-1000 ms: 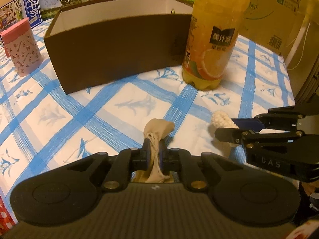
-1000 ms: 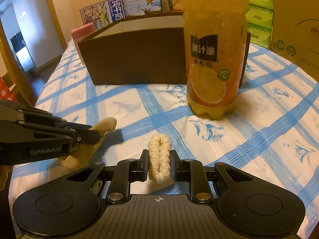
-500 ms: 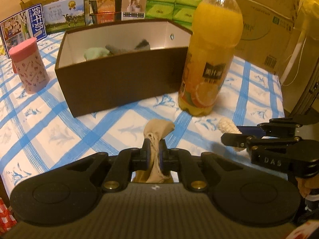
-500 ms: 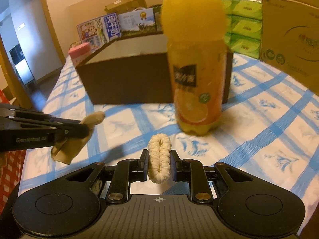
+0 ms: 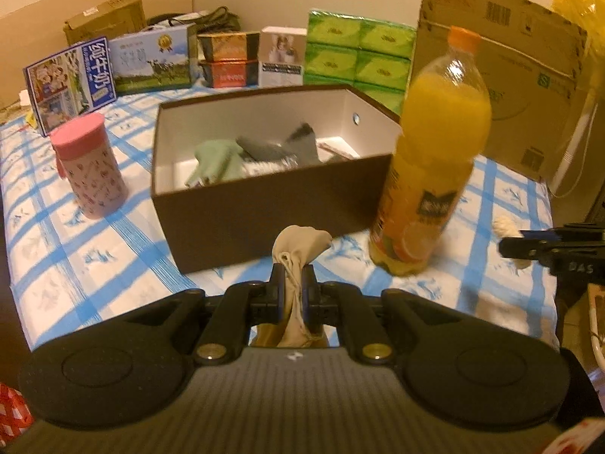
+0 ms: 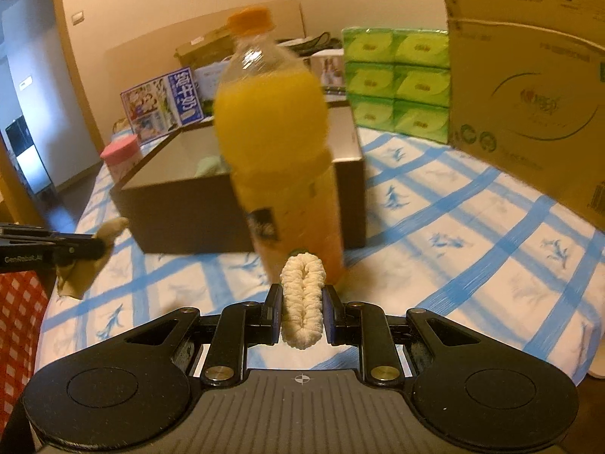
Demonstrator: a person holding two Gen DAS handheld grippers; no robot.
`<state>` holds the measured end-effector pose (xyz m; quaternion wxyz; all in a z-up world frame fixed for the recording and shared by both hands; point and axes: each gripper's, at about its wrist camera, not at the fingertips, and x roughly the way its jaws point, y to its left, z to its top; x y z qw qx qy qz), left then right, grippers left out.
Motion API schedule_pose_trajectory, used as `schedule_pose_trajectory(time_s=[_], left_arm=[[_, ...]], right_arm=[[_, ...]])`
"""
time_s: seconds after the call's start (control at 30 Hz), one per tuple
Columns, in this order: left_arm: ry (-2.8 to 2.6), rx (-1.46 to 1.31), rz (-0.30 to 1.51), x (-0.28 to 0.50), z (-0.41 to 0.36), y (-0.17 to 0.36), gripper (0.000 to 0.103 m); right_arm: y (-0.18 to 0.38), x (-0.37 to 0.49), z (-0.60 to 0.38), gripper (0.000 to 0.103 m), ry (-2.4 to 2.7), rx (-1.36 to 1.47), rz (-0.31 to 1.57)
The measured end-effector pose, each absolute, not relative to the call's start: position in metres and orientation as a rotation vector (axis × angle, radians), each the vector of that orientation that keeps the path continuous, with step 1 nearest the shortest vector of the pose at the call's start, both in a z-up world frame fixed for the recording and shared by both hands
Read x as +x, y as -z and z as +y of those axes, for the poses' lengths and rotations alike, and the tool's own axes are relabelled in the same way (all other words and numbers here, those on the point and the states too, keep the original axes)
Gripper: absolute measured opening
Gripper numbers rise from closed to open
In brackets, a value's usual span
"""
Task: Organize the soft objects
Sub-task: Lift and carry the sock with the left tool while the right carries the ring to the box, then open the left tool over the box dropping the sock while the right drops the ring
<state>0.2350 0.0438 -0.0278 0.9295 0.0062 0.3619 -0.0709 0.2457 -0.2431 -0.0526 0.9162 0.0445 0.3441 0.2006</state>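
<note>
My left gripper is shut on a beige stocking, whose bunched top pokes above the fingers in the left wrist view. My right gripper is shut on a cream fluffy scrunchie standing upright between its pads. Both are held above the blue-checked cloth, in front of the brown open box. The box holds a green cloth and grey soft pieces. In the right wrist view the left gripper shows at the left edge with the stocking hanging from it.
A tall orange juice bottle stands right of the box, directly ahead of my right gripper. A pink lidded cup stands left of the box. Cartons, green tissue packs and a large cardboard box line the back.
Both grippers have risen with their loads, so the inside of the box now shows. The right gripper has also shifted sideways; the bottle now sits more centrally ahead of it.
</note>
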Motion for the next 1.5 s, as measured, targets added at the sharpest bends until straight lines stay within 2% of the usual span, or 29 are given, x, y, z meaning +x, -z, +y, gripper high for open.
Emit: schedule_pose_trajectory(time_s=[0.53,0.93,1.17,1.5], left_arm=[[0.143,0.027,0.639,0.283,0.056,-0.012,0.008],[0.211,0.03,0.629,0.373,0.049,-0.027,0.008],[0.275,0.044,0.683,0.433,0.03,-0.016,0.008],[0.308,0.045,0.776,0.494,0.013,0.022,0.008]], right_arm=[[0.011,0.313,-0.294,0.022,-0.418,0.102,0.613],[-0.005,0.412,-0.288,0.022,-0.609,0.068,0.509],[0.007,0.472,-0.263,0.022,-0.766,0.006,0.515],[0.041,0.536,-0.222,0.022,-0.836,-0.117,0.614]])
